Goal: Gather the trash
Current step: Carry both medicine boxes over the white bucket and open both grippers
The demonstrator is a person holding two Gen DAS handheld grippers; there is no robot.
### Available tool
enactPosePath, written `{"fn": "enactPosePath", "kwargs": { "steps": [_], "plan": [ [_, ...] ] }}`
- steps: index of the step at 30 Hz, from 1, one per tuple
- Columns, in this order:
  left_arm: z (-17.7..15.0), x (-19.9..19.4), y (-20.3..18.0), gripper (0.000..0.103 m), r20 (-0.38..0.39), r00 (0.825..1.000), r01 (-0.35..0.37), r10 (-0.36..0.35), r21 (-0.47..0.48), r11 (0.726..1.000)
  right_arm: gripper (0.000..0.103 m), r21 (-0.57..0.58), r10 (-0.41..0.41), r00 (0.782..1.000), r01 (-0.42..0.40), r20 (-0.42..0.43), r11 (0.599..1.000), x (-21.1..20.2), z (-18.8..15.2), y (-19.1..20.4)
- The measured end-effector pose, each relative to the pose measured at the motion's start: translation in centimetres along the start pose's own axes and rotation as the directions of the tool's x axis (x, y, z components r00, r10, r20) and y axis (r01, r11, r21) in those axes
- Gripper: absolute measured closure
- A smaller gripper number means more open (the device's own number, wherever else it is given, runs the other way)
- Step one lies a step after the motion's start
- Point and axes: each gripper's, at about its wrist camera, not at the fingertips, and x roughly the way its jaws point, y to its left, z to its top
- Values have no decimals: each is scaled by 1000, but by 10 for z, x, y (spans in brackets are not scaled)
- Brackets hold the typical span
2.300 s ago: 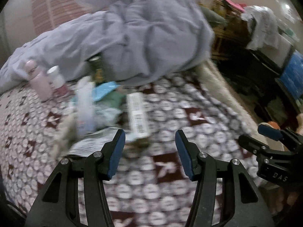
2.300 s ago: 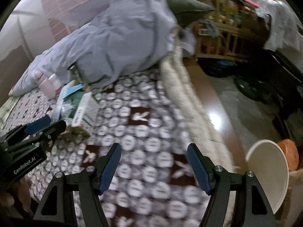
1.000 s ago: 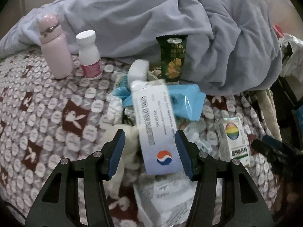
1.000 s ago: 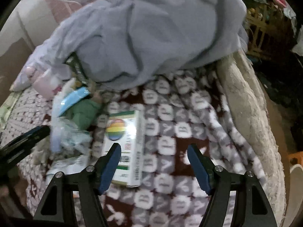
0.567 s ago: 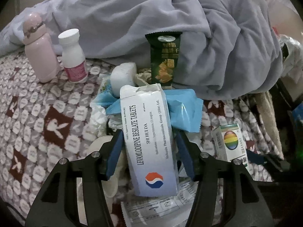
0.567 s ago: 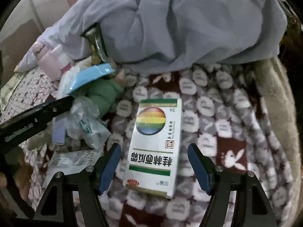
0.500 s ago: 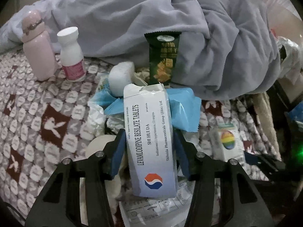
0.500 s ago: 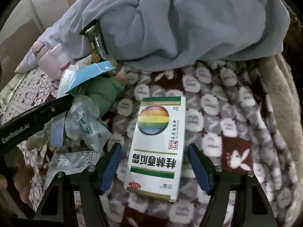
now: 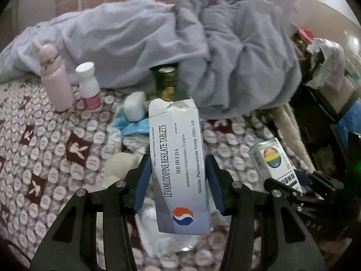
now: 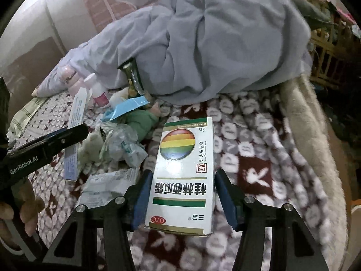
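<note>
On the surface, a rabbit-print blanket [image 10: 255, 158], a grey duvet [image 10: 214, 45] banks the far edge and a pale fleece border [image 10: 311, 135] marks the right edge, with dark furniture beyond. My left gripper [image 9: 177, 158] has just been closing and clamps the tablet box [image 9: 178, 135] above the litter heap mid-surface. My right gripper [image 10: 183, 174], also closing, grips the rainbow box [image 10: 187, 140] nearer the right edge. Two bottles [image 9: 55, 79] stand far left; bare blanket lies between the heap and the border.
</note>
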Motion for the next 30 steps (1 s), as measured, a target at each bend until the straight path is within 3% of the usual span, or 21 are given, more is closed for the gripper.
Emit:
{"fn": "enactPosePath", "kwargs": {
  "steps": [15,30],
  "plan": [
    [-21,-33,-97,57,52,998,17,-25,150,988,48,51,-73,995,70,73,996,-73,-33,-30],
    [-39,-32,-188,57,27,992,111,-123,265,958,48,167,-172,979,152,111,974,-135,-69,-98]
  ]
}}
